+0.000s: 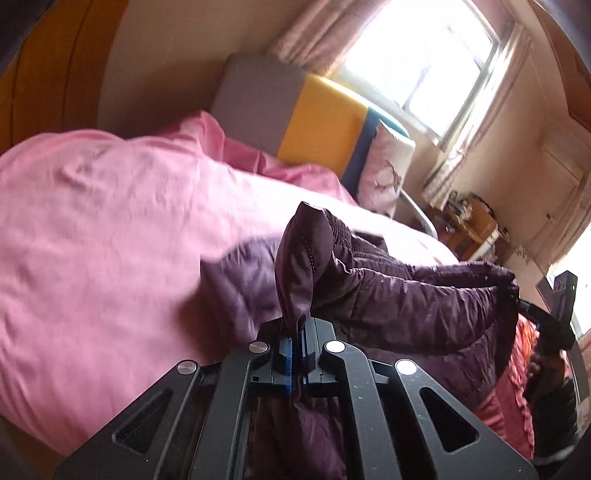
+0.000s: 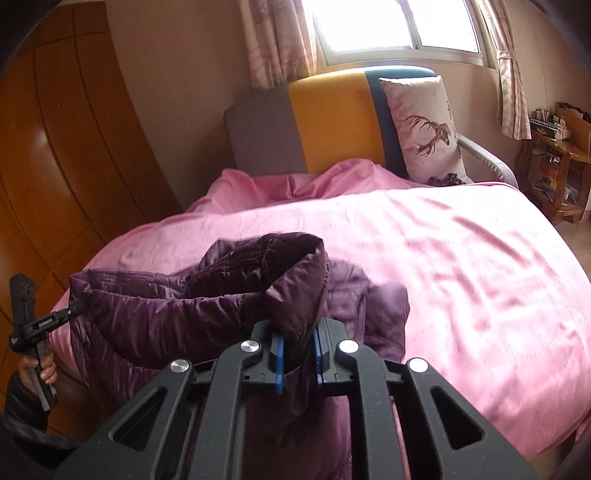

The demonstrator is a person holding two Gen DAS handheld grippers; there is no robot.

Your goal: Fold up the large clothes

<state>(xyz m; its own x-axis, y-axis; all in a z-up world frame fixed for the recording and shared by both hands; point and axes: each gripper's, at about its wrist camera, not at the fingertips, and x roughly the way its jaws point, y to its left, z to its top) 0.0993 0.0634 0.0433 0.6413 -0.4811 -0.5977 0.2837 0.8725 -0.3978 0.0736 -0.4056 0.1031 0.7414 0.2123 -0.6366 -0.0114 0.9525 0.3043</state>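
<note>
A dark purple quilted jacket (image 1: 406, 295) is held up above the near end of a bed with a pink cover (image 1: 110, 240). My left gripper (image 1: 297, 354) is shut on one edge of the jacket, with the fabric pinched between its blue pads. My right gripper (image 2: 298, 360) is shut on another edge of the same jacket (image 2: 166, 314). Each gripper shows in the other's view, the right one (image 1: 517, 301) at the jacket's far corner and the left one (image 2: 79, 306) likewise. The jacket hangs stretched between the two grippers, and its lower part droops out of sight.
The pink bed cover (image 2: 461, 277) lies rumpled toward a grey, yellow and blue headboard (image 2: 325, 118). A deer-print pillow (image 2: 424, 129) leans against it. A wooden wardrobe (image 2: 55, 155) stands at the left, a cluttered wooden side table (image 2: 557, 162) at the right, and a curtained window (image 2: 399, 26) behind.
</note>
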